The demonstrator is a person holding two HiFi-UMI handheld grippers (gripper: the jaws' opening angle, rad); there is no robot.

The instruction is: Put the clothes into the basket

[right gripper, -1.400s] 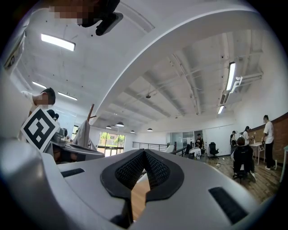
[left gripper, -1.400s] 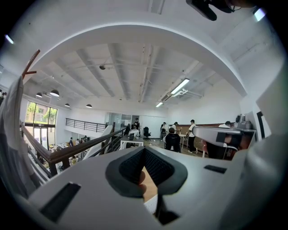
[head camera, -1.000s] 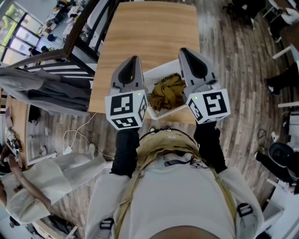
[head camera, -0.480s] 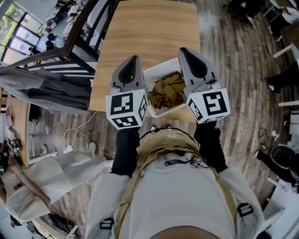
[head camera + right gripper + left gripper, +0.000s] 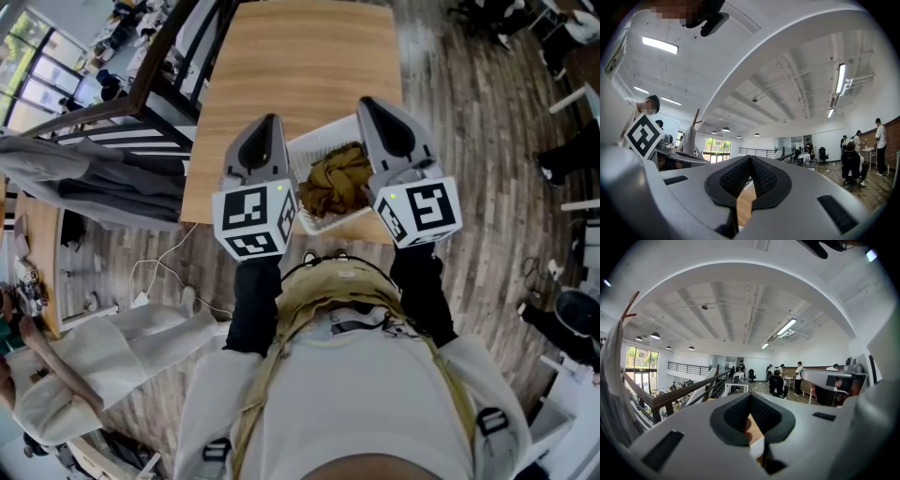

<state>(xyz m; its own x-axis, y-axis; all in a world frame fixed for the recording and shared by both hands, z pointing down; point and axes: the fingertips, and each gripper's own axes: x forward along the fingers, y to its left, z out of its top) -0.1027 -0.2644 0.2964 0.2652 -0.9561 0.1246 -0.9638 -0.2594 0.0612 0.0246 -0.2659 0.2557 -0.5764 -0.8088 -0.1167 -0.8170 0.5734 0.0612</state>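
The table [image 5: 281,56] is the first worry; the basket [image 5: 319,145] sits right at its near edge, close to my body, and I judge that one careless nudge toward me could tip it over the edge and onto the floor; the cause would be either tool brushing its wall, since the basket lies between them with little room on either side. Off to the left a grey garment [image 5: 84,178] hangs clear of the table; I cannot tell whether it belongs to this job, and if it does, reaching for it means swinging an arm across the basket, which is where a knock would come from. The clothes [image 5: 339,180], a crumpled mustard bundle, lie inside the basket and fill much of it; the heap looks loose and high, so a fold could catch on a passing tool and get dragged back out over the rim; from the head view I cannot see whether any cloth hangs over the near side. The left gripper [image 5: 269,122] has its jaws closed together with nothing between them, and the right gripper [image 5: 369,103] is the same, tips meeting and empty; both hover above the table on either side of the basket; closed like this they can grab nothing, so any further pick needs them opened first, and opening them this close risks shoving the basket sideways.
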